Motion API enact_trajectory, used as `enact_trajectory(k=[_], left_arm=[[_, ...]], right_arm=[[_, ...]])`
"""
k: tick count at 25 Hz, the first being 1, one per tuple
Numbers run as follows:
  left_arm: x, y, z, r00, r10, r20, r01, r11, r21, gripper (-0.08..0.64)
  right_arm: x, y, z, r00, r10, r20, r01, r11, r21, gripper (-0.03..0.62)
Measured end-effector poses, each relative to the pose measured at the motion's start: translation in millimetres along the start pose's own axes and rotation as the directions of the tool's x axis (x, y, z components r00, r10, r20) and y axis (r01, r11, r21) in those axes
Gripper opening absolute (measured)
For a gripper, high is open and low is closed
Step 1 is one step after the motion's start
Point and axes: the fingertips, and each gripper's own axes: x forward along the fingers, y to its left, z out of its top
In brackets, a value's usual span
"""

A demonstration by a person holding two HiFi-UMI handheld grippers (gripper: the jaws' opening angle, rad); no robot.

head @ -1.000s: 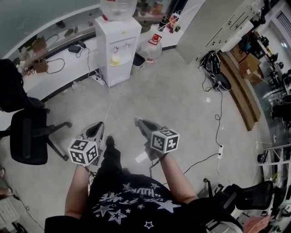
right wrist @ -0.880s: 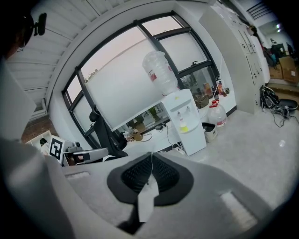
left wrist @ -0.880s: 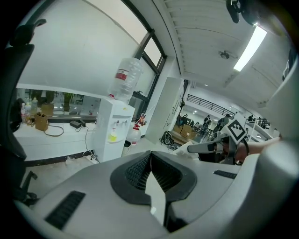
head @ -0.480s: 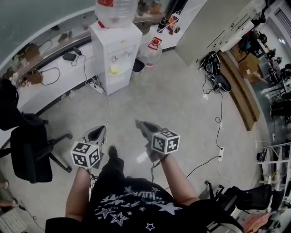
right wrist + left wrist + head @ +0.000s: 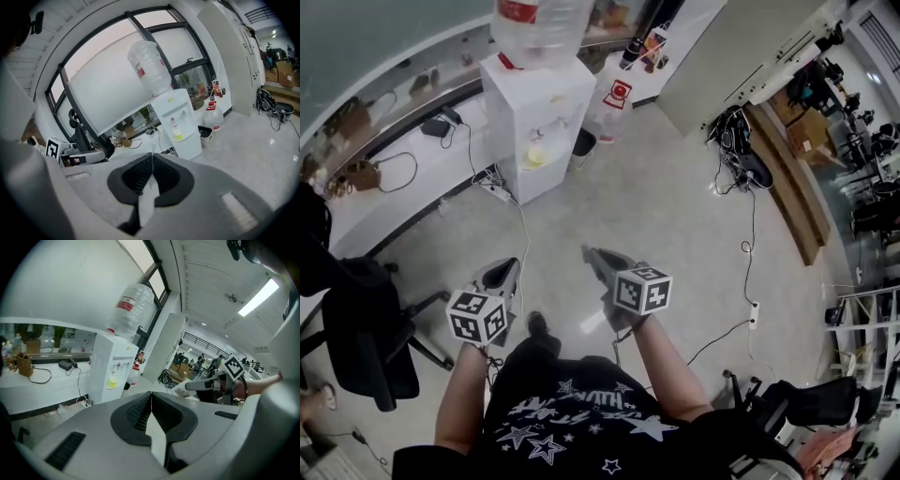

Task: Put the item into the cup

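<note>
While the person is standing on the pale floor (image 5: 666,206) and facing the water dispenser (image 5: 539,122), both grippers are pointing toward it from well short of its front. The left gripper (image 5: 502,265) is hovering off the dispenser's left corner, and its own view is showing its jaws pressing together with nothing between them. The right gripper (image 5: 589,251) is hovering off the dispenser's right corner, level with the left one, and its jaws are likewise meeting along a thin seam, gripping nothing. An upturned water bottle (image 5: 539,23) is sitting on top of the dispenser, and a small yellow bottle (image 5: 534,155) is standing in the niche on its front. A black bin (image 5: 585,142) is standing just beside the dispenser's right side, with a spare water bottle (image 5: 614,98) resting on the floor just beyond the bin. A white bench (image 5: 389,192) is running along the wall to the dispenser's left, carrying a brown bag (image 5: 358,174) and loose cables. A black office chair (image 5: 358,328) is standing well to the left of the dispenser, nearer the person. Neither the item nor the cup is showing clearly enough in any view to place.
</note>
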Motion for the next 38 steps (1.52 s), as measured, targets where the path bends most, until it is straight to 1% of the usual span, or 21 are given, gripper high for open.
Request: enact_trajectory(k=[4, 10, 15, 19, 22, 27, 30, 33, 38], left_arm=[[9.3, 14.3, 8.4, 1.0, -0.027, -0.016, 0.027, 1.0, 0.003, 0.006], [16.9, 37.6, 10.9, 1.0, -0.015, -0.023, 0.015, 0.999, -0.028, 0.006], [27.1, 52.5, 17.7, 1.0, 0.023, -0.014, -0.024, 0.999, -0.04, 0.006], [36.7, 64.4, 27.2, 0.997, 0.078, -0.005, -0.078, 0.996, -0.049, 0.006], [50.2, 70.5, 32.7, 0.992, 0.124, 0.001, -0.123, 0.99, -0.073, 0.006], [89.4, 80.8, 41.2, 0.982, 0.19, -0.014, -0.19, 0.975, -0.117, 0.006], [117.6, 82.7, 49.9, 0.977, 0.211, -0.011, -0.21, 0.968, -0.14, 0.006], [146.3, 87.3, 59.4, 0.975, 0.221, -0.008, -0.22, 0.965, -0.14, 0.006], [183.0, 101.7, 66.9, 0.965, 0.262, -0.007, -0.26, 0.952, -0.159, 0.006]], right_arm=[[18.6, 2.1, 9.0, 1.0, -0.016, -0.007, 0.016, 1.0, 0.003, 0.002], [40.7, 0.2, 4.1, 0.998, -0.011, -0.057, 0.011, 1.0, -0.009, 0.0], [60.2, -16.6, 14.7, 0.998, -0.001, -0.07, 0.0, 1.0, -0.011, 0.002], [85.9, -28.7, 31.0, 0.996, 0.044, -0.078, -0.045, 0.999, -0.017, 0.002], [106.8, -45.1, 44.6, 0.991, 0.081, -0.103, -0.084, 0.996, -0.027, 0.002], [144.7, -82.6, 75.6, 0.981, 0.123, -0.147, -0.13, 0.991, -0.038, 0.002], [164.7, -105.9, 92.0, 0.974, 0.143, -0.176, -0.154, 0.987, -0.048, 0.002], [184.8, -129.3, 106.4, 0.97, 0.152, -0.191, -0.164, 0.985, -0.048, 0.002], [218.1, -162.7, 121.0, 0.963, 0.16, -0.219, -0.175, 0.983, -0.052, 0.0]])
